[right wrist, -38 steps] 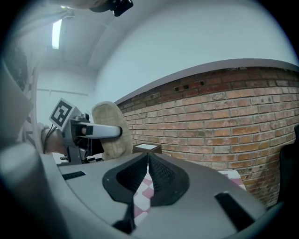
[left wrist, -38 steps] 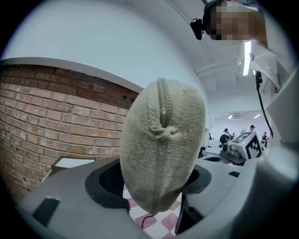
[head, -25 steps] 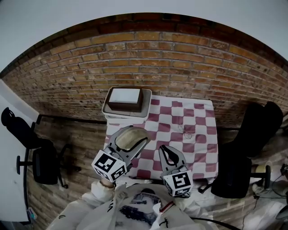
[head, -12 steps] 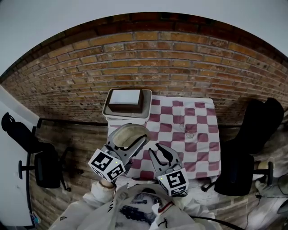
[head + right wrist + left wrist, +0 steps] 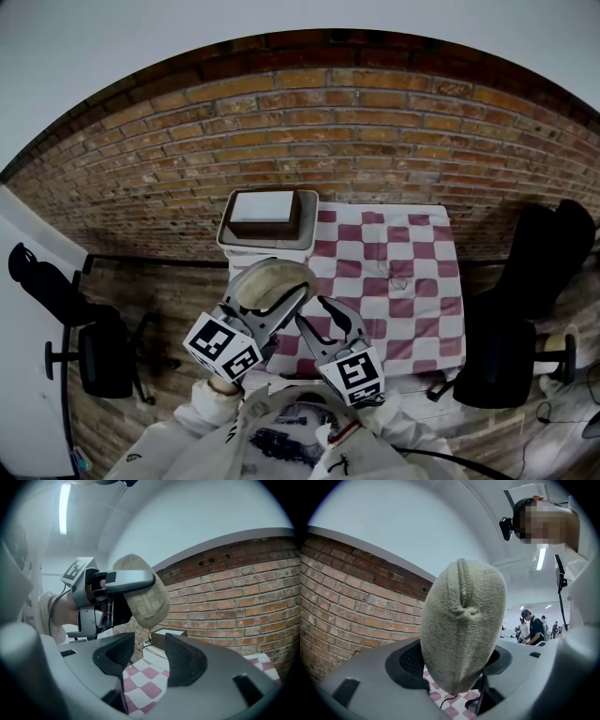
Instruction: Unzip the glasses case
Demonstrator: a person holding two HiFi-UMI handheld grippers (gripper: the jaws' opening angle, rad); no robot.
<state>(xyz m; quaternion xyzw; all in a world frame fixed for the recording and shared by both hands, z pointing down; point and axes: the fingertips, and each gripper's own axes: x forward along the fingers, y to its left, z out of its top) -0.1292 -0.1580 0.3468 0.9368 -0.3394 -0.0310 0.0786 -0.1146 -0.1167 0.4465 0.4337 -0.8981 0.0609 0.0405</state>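
The left gripper (image 5: 277,289) clamps the case (image 5: 461,625) between its pads, held in the air over the near left part of the checked table (image 5: 412,309) and not touching it. A thin dark cord (image 5: 443,700) hangs from the case's lower end. The right gripper (image 5: 147,656) sits just beside it, pointing at the case. Its jaws have just been opening and stand half apart, with nothing between them. A tray (image 5: 267,217) sits at the table's far left corner, by the brick wall (image 5: 375,141).
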